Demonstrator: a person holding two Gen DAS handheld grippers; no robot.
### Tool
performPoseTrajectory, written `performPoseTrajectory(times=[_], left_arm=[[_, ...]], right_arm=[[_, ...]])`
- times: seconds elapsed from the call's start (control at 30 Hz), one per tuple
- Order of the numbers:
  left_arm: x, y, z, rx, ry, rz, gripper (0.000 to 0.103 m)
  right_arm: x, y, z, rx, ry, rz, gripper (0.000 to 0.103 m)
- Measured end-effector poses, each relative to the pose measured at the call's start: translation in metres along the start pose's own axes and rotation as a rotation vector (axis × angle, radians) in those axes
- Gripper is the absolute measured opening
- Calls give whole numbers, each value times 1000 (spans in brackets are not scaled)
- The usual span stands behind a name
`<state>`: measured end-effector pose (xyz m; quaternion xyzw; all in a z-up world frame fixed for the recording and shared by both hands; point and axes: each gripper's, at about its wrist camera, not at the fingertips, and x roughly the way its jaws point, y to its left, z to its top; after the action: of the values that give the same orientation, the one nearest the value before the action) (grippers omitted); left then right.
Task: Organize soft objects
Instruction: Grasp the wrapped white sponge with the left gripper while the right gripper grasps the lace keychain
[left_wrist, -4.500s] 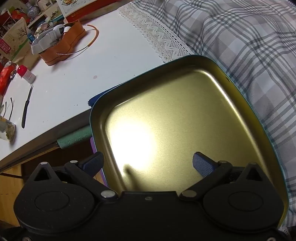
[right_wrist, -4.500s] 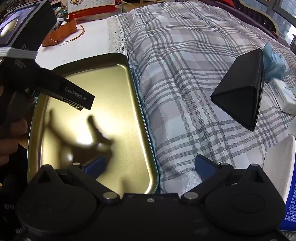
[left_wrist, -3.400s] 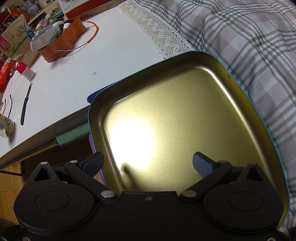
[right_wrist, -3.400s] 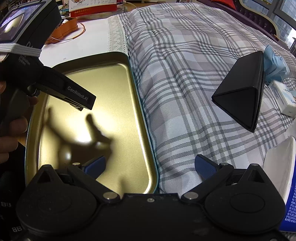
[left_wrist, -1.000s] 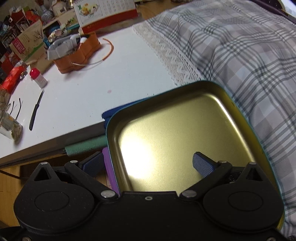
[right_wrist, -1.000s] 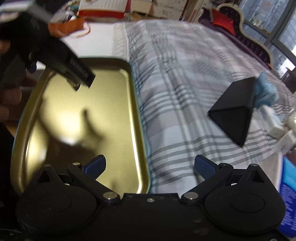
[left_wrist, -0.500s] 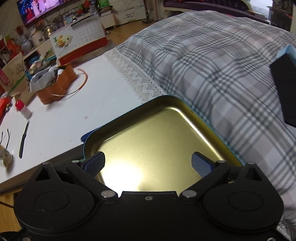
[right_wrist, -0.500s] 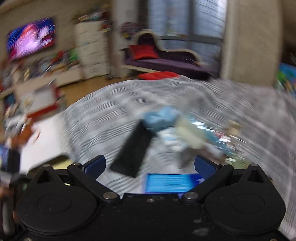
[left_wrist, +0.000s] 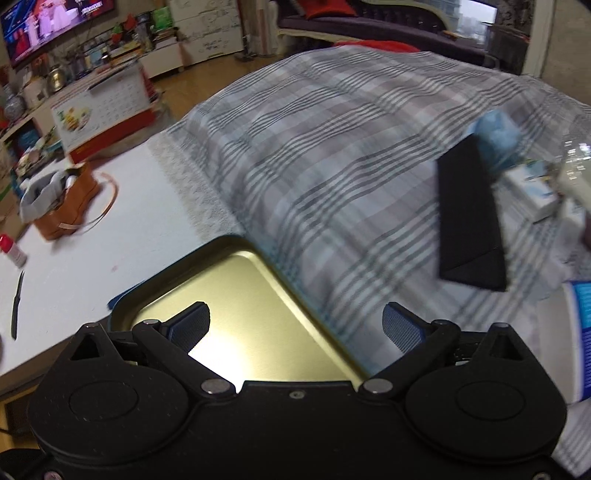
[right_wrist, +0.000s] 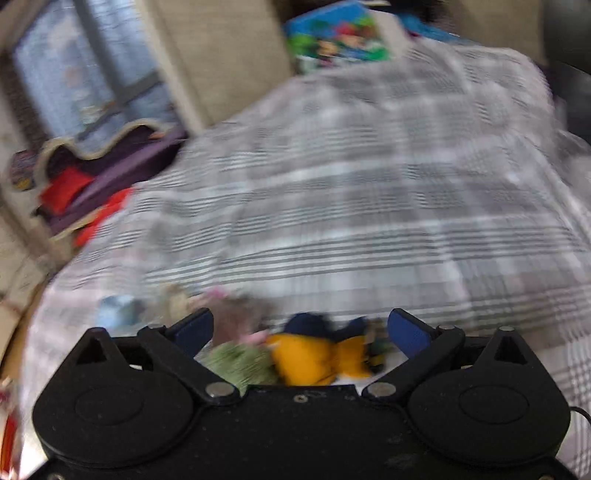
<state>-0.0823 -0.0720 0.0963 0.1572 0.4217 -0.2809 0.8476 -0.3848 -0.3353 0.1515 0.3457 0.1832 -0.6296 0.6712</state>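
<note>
A gold tin tray with a teal rim lies where the white table meets the plaid blanket. My left gripper hangs open above it, holding nothing. The right wrist view is blurred. It shows a heap of soft toys on the blanket: an orange plush with a navy part, a green fuzzy one and a pinkish-grey one. My right gripper is over them with its jaws wide and closing. The toys sit between the fingers, but the pads do not press on any.
A black triangular case lies on the blanket, with a light blue soft thing and a white box behind it. An orange pouch, a calendar and a knife are on the white table. A colourful box stands beyond the bed.
The right gripper has swung away from the tray and the black case, across the bed to the soft toys. The left gripper has risen and turned right, so the tray sits lower in view.
</note>
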Motion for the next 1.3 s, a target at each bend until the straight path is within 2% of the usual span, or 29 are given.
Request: performPoseTrajectory(times=[0.13, 0.23, 0.3, 0.4, 0.6, 0.7, 0.9, 1.0, 1.13, 1.3], left_arm=[[-19, -42, 18, 68, -16, -49, 97], [-27, -75, 34, 107, -12, -107, 97], [-27, -98, 46, 117, 8, -153, 98], [-22, -129, 62, 120, 56, -221, 98], [-11, -183, 84, 104, 116, -311, 98], [0, -201, 92, 80, 151, -342, 98], [25, -222, 100, -45, 259, -442, 98], [36, -232, 102, -84, 294, -464, 98], [40, -245, 104, -79, 275, -446, 99], [45, -259, 112, -54, 291, -476, 97]], right_arm=[[21, -9, -11, 27, -25, -100, 94], [32, -23, -13, 107, 0, -63, 94], [32, -30, -13, 141, -16, -37, 94], [28, -27, -16, 103, -70, -84, 95], [30, -26, -20, 80, -74, -88, 95], [27, -24, -22, 72, -97, -96, 96], [22, -20, -23, 49, -136, -89, 97], [21, -21, -23, 48, -141, -81, 97], [22, -23, -23, 65, -140, -75, 97], [27, -26, -22, 81, -114, -65, 97]])
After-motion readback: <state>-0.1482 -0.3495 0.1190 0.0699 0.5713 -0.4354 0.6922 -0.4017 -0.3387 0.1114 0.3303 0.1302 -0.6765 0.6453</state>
